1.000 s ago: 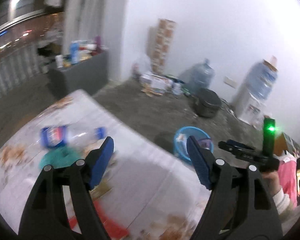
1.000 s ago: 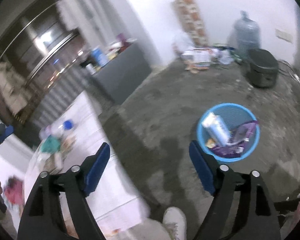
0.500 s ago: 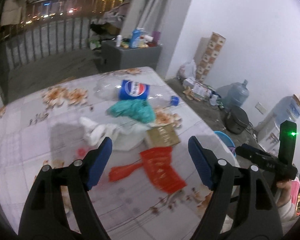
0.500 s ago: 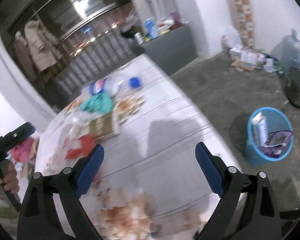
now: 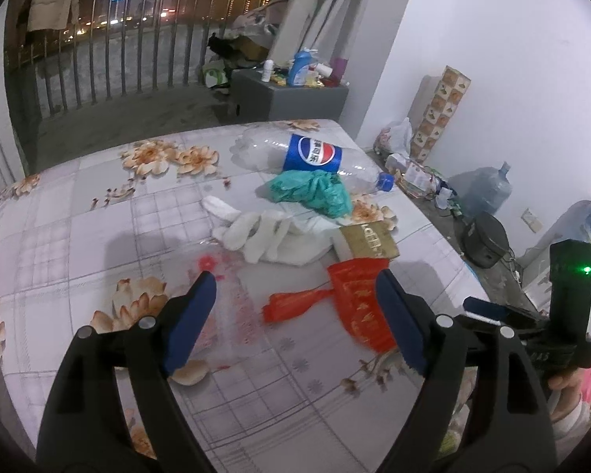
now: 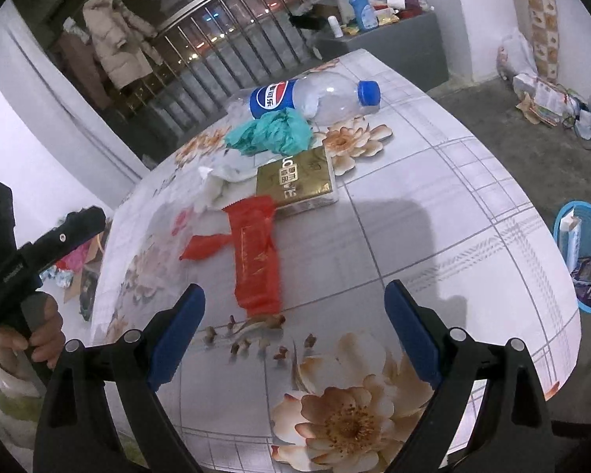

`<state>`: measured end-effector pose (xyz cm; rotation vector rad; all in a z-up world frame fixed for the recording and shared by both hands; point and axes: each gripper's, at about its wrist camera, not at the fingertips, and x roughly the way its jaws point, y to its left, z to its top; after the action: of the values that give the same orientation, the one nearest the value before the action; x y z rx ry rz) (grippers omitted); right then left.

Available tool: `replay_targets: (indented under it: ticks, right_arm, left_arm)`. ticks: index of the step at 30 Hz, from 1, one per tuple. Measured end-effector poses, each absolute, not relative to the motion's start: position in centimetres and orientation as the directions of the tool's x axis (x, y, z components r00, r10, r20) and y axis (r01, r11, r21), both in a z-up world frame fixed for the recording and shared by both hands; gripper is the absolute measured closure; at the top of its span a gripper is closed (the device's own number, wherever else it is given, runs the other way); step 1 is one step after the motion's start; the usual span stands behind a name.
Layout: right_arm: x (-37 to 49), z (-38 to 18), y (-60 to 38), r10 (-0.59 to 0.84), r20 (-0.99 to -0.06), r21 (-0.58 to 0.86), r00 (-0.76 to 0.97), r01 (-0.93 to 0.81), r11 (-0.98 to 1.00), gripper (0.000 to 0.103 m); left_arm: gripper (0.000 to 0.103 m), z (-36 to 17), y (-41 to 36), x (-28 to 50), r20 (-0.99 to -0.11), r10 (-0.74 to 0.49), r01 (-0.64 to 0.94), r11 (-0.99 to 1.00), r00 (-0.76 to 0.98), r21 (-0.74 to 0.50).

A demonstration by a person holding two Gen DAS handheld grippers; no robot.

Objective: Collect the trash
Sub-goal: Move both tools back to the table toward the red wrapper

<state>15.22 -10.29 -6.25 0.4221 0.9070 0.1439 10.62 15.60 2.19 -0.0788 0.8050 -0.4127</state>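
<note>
Both tongs spread wide, nothing between the blue pads. Left tongs [image 5: 295, 303] hover over the near part of the counter [image 5: 78, 236] (floral plastic cloth); right tongs [image 6: 295, 315] hover over its opposite side.

Trash lies clustered mid-counter:
- Pepsi bottle [image 5: 315, 155], clear plastic, on its side, blue cap on, farthest from the left tongs.
- Teal plastic bag [image 5: 311, 191], crumpled, touching the bottle.
- White crumpled tissue or cloth [image 5: 264, 234], cannot tell which, beside the teal bag.
- Gold box [image 6: 295, 179], flat, partly on the white heap.
- Red wrapper [image 6: 252, 252], long, one end touching the gold box, nearest both tongs.

Blue waste basket [image 6: 583, 228] stands on the floor past the counter edge, already holding some cartons and wrappers.
</note>
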Motion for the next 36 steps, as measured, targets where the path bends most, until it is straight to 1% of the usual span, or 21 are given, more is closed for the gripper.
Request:
replay_targets:
  ticks: [5,8,17,22,26,29,34,36]
  right_arm:
    - [14.8,-6.1,-12.6,0.264,-0.719,0.437,0.642,0.122,0.891,0.013]
    - [14.6,-6.3,-14.1,0.273,-0.707,0.480,0.652,0.160,0.863,0.014]
    - [15.6,-6.7,-13.8,0.302,-0.710,0.494,0.636,0.145,0.857,0.025]
    - [16.2,-7.0,-12.1,0.310,-0.730,0.469,0.610,0.116,0.876,0.031]
    - [16.6,-7.0,-11.3,0.313,-0.735,0.457,0.602,0.099,0.884,0.034]
    - [17.1,-7.1,-10.8,0.310,-0.741,0.447,0.596,0.093,0.890,0.038]
    - [18.1,-7.8,-9.9,0.321,-0.759,0.445,0.566,0.092,0.891,0.044]
    - [18.5,-8.1,-9.3,0.324,-0.765,0.441,0.557,0.086,0.893,0.045]
  left_arm:
    - [0.025,2.3,17.1,10.3,-0.679,-0.356,0.294,0.932,0.642,-0.212]
    - [0.025,2.2,18.4,10.1,-0.679,-0.338,0.266,0.940,0.652,-0.213]
    - [0.025,0.8,21.0,9.5,-0.695,-0.350,0.233,0.937,0.628,-0.262]
    - [0.032,-0.2,21.3,9.2,-0.701,-0.374,0.246,0.927,0.608,-0.282]
    - [0.034,-0.8,21.4,9.0,-0.707,-0.375,0.257,0.927,0.600,-0.273]
    - [0.035,-1.4,21.5,9.3,-0.716,-0.351,0.247,0.936,0.603,-0.251]
    - [0.048,-2.8,22.1,10.4,-0.742,-0.310,0.211,0.950,0.595,-0.229]
    - [0.051,-3.3,22.5,10.8,-0.749,-0.308,0.201,0.951,0.587,-0.234]
